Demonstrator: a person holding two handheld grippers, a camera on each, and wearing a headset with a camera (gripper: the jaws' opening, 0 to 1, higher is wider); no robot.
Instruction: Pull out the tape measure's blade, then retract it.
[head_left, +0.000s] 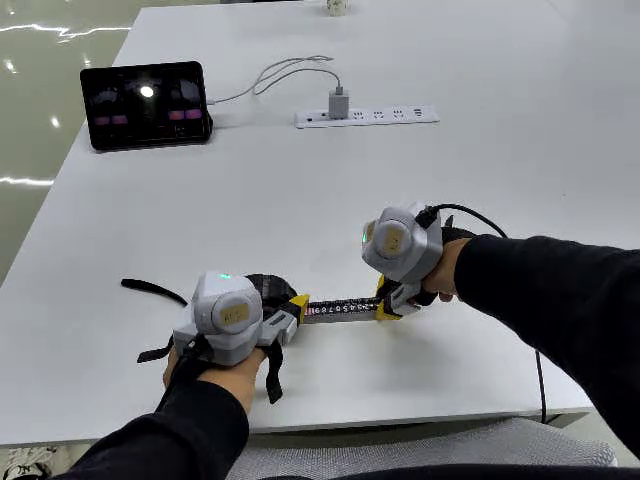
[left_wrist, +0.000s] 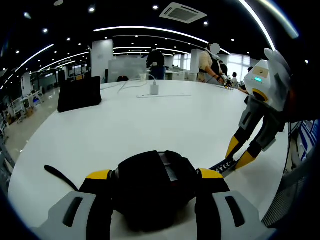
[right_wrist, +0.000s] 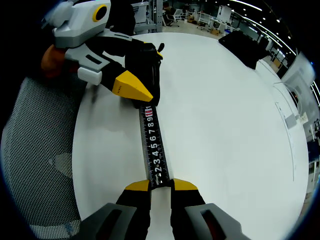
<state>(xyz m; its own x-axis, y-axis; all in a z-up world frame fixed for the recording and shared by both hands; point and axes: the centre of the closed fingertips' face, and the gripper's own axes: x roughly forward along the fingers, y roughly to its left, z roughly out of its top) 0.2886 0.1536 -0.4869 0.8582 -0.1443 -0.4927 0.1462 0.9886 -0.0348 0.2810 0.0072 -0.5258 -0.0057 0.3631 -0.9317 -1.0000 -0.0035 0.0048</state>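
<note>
White table (head_left: 330, 200) spreads beneath two handheld tools in the head view. At about 6 o'clock on it, near the front edge, sits a black tape measure (head_left: 272, 292). The left tool (head_left: 292, 312) is clamped on its case, one yellow-tipped jaw on either side. In the left gripper view the case sits squeezed between both jaws.

From the case a blade (head_left: 340, 309) runs toward 3 o'clock, low over the table, with black numbers and a red mark showing. I cannot tell whether it touches the surface. The right tool (head_left: 388, 306) is pinched on the blade's far end, its yellow tips drawn in around it. In the right gripper view the blade runs straight from those tips toward 12 o'clock, up to the case. A short length is out, and the two tools are near each other.

A black strap (head_left: 150, 290) lies on the table at 9 o'clock from the case. Farther back, at 10 o'clock, is a dark tablet (head_left: 147, 104) with its screen lit. At 12 o'clock a white power strip (head_left: 367, 116) holds a white charger (head_left: 339, 103), whose cable (head_left: 280, 72) curves to the tablet. Dark sleeves (head_left: 560, 280) cover both arms.
</note>
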